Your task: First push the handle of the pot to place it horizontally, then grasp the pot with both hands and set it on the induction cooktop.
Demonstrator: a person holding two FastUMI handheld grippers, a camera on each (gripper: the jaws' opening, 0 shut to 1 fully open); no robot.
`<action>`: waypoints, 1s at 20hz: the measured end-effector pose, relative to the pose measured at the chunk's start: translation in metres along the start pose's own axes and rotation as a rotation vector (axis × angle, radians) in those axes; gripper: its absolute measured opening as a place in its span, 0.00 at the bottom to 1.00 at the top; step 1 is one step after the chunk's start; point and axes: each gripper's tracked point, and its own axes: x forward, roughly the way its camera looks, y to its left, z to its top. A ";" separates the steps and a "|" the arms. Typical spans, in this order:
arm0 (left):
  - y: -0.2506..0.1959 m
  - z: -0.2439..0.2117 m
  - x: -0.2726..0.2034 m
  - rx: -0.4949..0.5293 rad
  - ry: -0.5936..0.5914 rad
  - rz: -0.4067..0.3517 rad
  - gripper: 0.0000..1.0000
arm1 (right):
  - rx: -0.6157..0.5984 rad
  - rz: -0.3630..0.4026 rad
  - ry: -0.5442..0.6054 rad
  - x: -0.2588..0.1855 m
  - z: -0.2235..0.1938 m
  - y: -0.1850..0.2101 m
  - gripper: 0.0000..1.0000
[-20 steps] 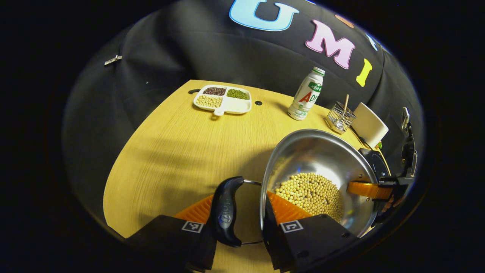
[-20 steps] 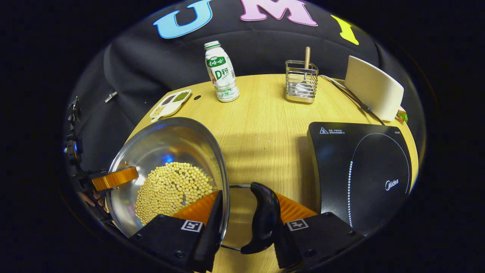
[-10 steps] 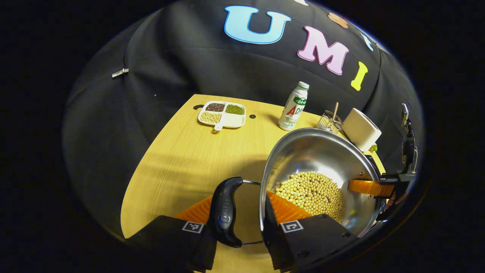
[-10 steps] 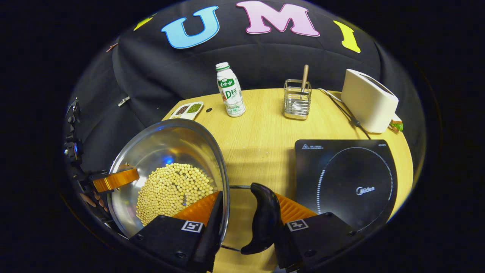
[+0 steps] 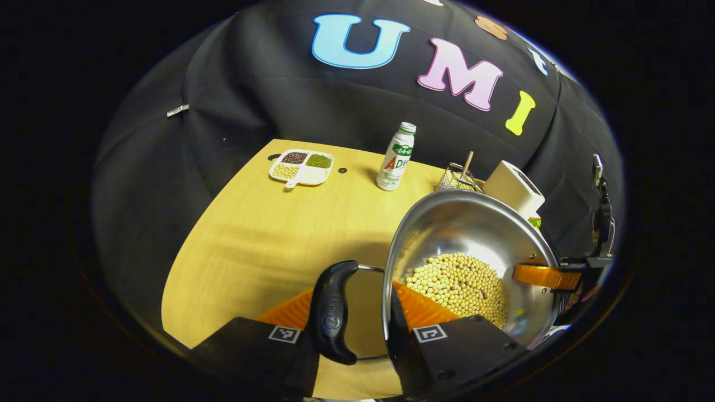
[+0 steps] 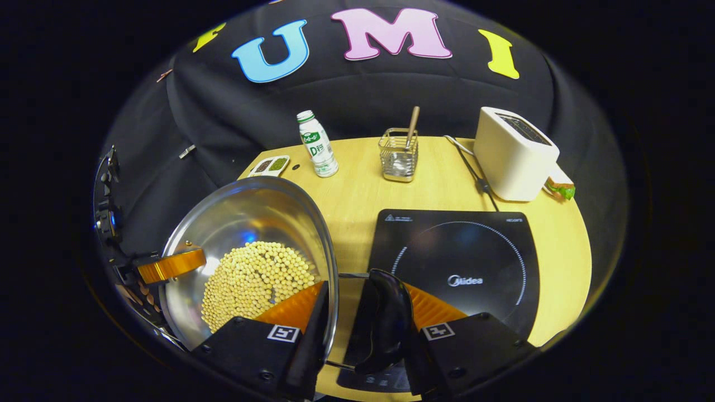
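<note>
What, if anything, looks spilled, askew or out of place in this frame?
Nothing stands out. The soybeans sit inside the pot, none on the table. The bottle and utensil rack stand upright, and the cooktop lies flat by the toaster.

pot (image 6: 246,234) moved right | handle (image 6: 385,318) now over induction cooktop (image 6: 480,262)

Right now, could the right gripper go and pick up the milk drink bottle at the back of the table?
Probably not as things stand. The right gripper is closed on the pot's handle, helping hold up the pot of soybeans. The table between it and the bottle looks free, but it would have to let go first.
</note>
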 end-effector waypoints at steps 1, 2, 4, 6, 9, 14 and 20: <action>-0.010 0.001 0.001 -0.003 -0.002 0.000 0.59 | -0.006 0.000 -0.003 -0.004 0.003 -0.010 0.60; -0.021 0.001 0.002 -0.007 -0.005 -0.001 0.58 | -0.009 -0.001 -0.006 -0.006 0.007 -0.020 0.65; -0.042 0.002 0.008 -0.010 -0.008 -0.005 0.60 | -0.010 -0.003 -0.009 -0.011 0.013 -0.040 0.60; -0.063 0.001 0.015 -0.007 -0.006 -0.010 0.59 | -0.008 -0.007 -0.010 -0.014 0.016 -0.062 0.60; -0.094 0.001 0.027 0.003 -0.001 -0.018 0.59 | 0.004 -0.015 -0.006 -0.018 0.018 -0.094 0.65; -0.141 -0.005 0.049 0.011 -0.002 -0.038 0.59 | 0.030 -0.036 0.000 -0.018 0.019 -0.145 0.64; -0.183 -0.007 0.082 0.037 0.024 -0.063 0.59 | 0.064 -0.070 0.012 -0.009 0.017 -0.196 0.64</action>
